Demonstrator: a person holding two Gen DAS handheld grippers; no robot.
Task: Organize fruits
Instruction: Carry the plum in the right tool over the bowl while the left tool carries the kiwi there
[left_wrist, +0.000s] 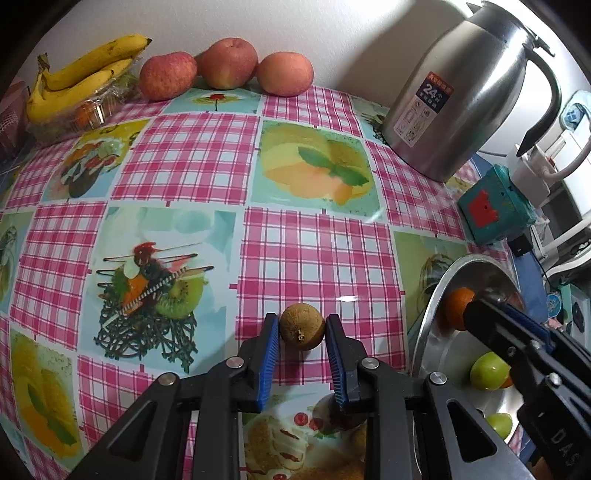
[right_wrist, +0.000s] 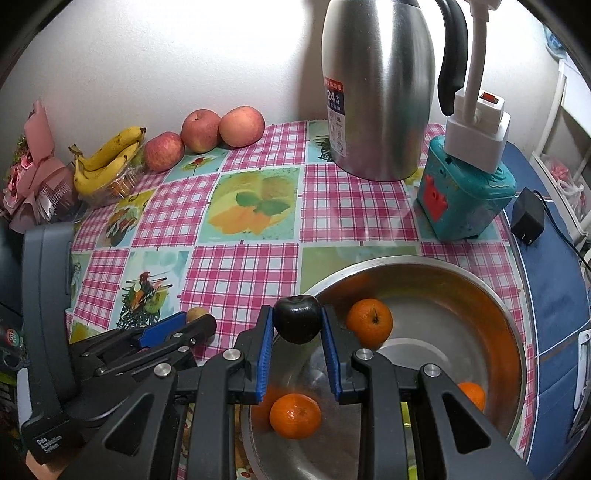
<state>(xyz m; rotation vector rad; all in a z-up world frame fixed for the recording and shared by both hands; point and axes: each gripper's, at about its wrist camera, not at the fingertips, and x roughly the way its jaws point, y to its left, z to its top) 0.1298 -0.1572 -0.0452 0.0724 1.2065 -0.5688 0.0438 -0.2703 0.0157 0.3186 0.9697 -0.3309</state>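
My left gripper (left_wrist: 302, 325) is spread around a round, rough-skinned brown kiwi (left_wrist: 302, 331) lying on the glossy checked tablecloth (left_wrist: 314, 254); whether the ribbed blue pads touch it, I cannot tell. My right gripper (right_wrist: 296, 318) pinches a smooth, dark plum (right_wrist: 296, 323) over the near rim of the shiny steel bowl (right_wrist: 509, 332), with dimpled tangerines (right_wrist: 369, 323) below and beyond it.

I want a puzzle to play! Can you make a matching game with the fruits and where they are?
Things:
1. kiwi
2. dark plum
3. bananas
4. oranges

Places:
A. inside the metal bowl
B. on a clear plastic box by the wall
C. between the left fingers, on the tablecloth
D. held in the right fingers, over the bowl's edge

Pairs: 1-C, 2-D, 3-B, 4-A
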